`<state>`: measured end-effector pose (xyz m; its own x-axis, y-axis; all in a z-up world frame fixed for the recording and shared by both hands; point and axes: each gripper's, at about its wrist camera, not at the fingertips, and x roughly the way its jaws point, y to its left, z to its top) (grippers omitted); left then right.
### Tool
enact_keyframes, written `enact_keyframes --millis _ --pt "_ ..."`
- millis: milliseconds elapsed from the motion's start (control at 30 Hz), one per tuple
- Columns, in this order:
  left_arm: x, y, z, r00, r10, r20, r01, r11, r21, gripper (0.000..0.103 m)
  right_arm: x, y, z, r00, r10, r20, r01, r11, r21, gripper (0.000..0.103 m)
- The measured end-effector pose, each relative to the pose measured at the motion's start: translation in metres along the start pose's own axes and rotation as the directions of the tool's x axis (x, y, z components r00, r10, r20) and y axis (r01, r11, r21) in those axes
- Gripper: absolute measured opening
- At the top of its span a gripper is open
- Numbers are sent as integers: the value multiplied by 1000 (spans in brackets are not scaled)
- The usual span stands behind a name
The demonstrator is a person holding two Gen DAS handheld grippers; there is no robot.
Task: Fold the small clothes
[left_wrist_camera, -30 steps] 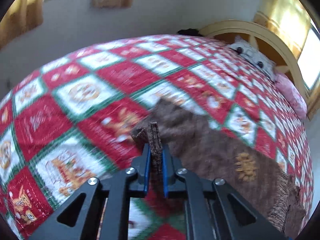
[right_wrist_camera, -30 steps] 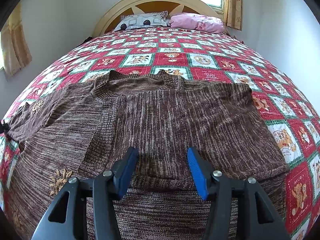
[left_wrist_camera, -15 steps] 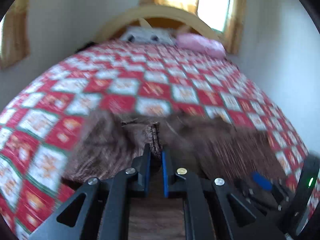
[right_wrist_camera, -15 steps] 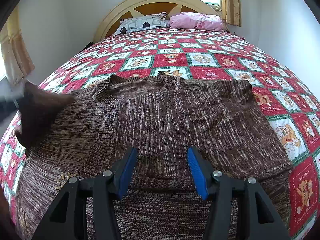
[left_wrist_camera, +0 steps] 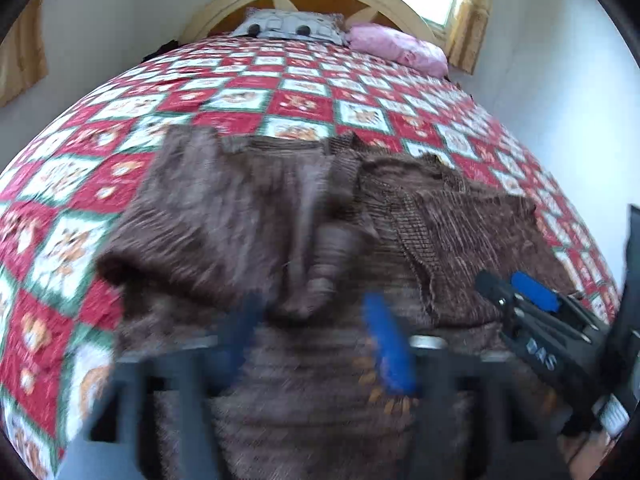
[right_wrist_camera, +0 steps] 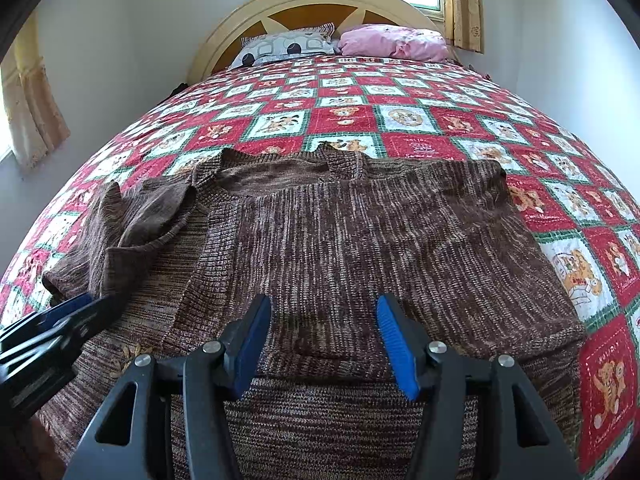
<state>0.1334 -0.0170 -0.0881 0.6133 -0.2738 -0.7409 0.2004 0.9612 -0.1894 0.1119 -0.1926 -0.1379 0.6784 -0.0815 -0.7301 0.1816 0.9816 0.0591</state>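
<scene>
A brown knit sweater point(right_wrist_camera: 360, 240) lies spread flat on the bed, neck toward the headboard. Its left sleeve point(right_wrist_camera: 136, 220) is folded in over the body, lying loosely bunched. In the left wrist view the sleeve point(left_wrist_camera: 240, 216) ends in a cuff just ahead of my left gripper point(left_wrist_camera: 312, 320). That gripper's jaws are opening, blurred and wide apart, and the pads do not press on the cuff. My right gripper point(right_wrist_camera: 323, 308) stands open over the sweater's lower middle with nothing between its fingers. The right gripper point(left_wrist_camera: 532, 292) also shows beside the left.
A red, white and green patchwork quilt point(right_wrist_camera: 440, 120) covers the bed. A patterned pillow point(right_wrist_camera: 288, 46) and a pink pillow point(right_wrist_camera: 396, 42) lie at the curved headboard point(right_wrist_camera: 312, 4). Walls stand close on both sides, with a curtained window point(right_wrist_camera: 36, 100) at the left.
My left gripper swung in from the bed's left side with the sleeve cuff pinched, brought it over the sweater body, then spread its jaws and let it go. The right gripper stayed put.
</scene>
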Motion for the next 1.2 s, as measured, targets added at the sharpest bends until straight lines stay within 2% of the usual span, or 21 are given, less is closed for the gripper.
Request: enact_keyframes --millis 33,67,167,233,267,333,433,567,633,733,767,800,833,867,900,1000,1200 --pt "-6 8 -3 1000 3 24 -3 1000 -20 91 -2 -1 1 1000 12 4 -12 1000 7 57" --pt "-15 15 -7 998 23 59 -21 999 -35 93 -6 -3 2 998 57 20 -58 998 26 57" --pt "-23 33 -15 984 132 115 -127 991 -51 93 -19 0 12 977 198 72 -203 977 68 57" --pt "-13 46 -21 979 189 78 -182 979 -90 93 -20 11 22 965 254 64 -258 964 66 57" --pt "-6 53 -21 985 171 34 -165 978 -130 93 -15 22 31 950 311 43 -313 948 58 57" --pt "-1 63 -21 987 159 16 -153 970 -191 93 -5 38 43 938 347 7 -347 937 48 57" --pt "-2 64 -21 987 156 32 -145 967 -211 93 25 67 58 943 327 -59 -327 945 9 57" --pt "-1 59 -22 986 166 32 -156 967 -201 93 72 87 61 925 335 -177 -330 942 56 57" --pt "0 59 -23 987 159 32 -150 969 -197 96 73 95 58 939 310 -149 -312 950 10 62" --pt "3 61 -22 990 141 33 -131 971 -198 98 71 111 51 961 248 -124 -259 962 -82 63" --pt "1 64 -23 990 136 36 -126 971 -202 99 70 113 49 962 246 -119 -258 961 -95 59" --pt "1 64 -22 991 132 38 -121 971 -204 99 69 112 49 961 251 -118 -264 959 -104 43" --pt "1 65 -22 991 125 41 -114 971 -208 99 69 112 49 959 257 -121 -270 957 -103 35" --pt "0 66 -23 992 121 43 -109 971 -211 99 70 110 51 956 265 -124 -278 956 -96 17" --pt "0 67 -23 992 116 45 -104 971 -215 99 71 108 52 952 278 -127 -290 953 -83 6" --pt "-1 69 -24 993 109 50 -95 971 -220 99 65 101 54 946 306 -103 -313 949 -52 4" --pt "-2 69 -25 993 104 53 -90 971 -223 99 31 97 67 944 329 -19 -329 938 -106 3"
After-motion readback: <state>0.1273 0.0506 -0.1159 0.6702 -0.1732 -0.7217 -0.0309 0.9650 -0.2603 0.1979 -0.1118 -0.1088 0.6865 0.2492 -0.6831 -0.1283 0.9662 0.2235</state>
